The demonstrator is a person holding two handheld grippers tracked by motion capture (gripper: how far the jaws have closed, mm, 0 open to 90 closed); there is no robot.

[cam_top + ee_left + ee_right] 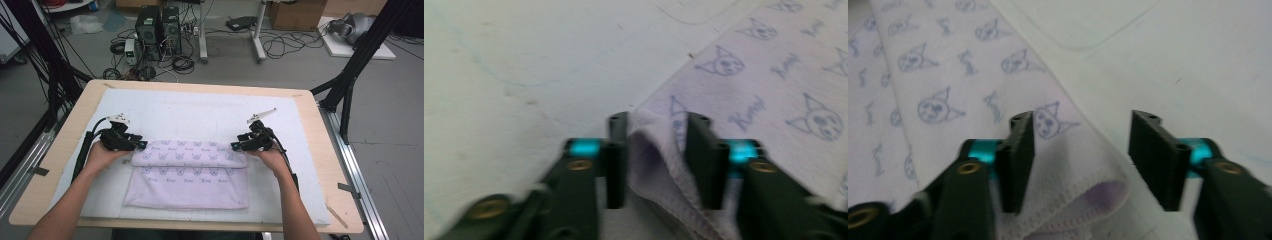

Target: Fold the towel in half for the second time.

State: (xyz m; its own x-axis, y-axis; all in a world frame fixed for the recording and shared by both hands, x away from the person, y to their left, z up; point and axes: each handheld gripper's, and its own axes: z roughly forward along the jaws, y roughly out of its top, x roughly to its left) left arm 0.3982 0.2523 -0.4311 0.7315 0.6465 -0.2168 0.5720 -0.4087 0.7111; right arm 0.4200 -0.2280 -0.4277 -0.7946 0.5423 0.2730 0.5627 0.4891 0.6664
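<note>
The pale lilac cat-printed folded towel (187, 175) lay between both loosened grippers, left (656, 160) and right (1080, 160); uneven pinching could have pulled the fold crooked.

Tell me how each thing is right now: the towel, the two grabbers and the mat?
Towel: partly folded, top flap laid over, flat on the mat.
Left gripper: jaws apart around the towel's corner, pads not pressing.
Right gripper: jaws wide apart, towel corner lying loose between them.
White mat: flat on the table.
</note>
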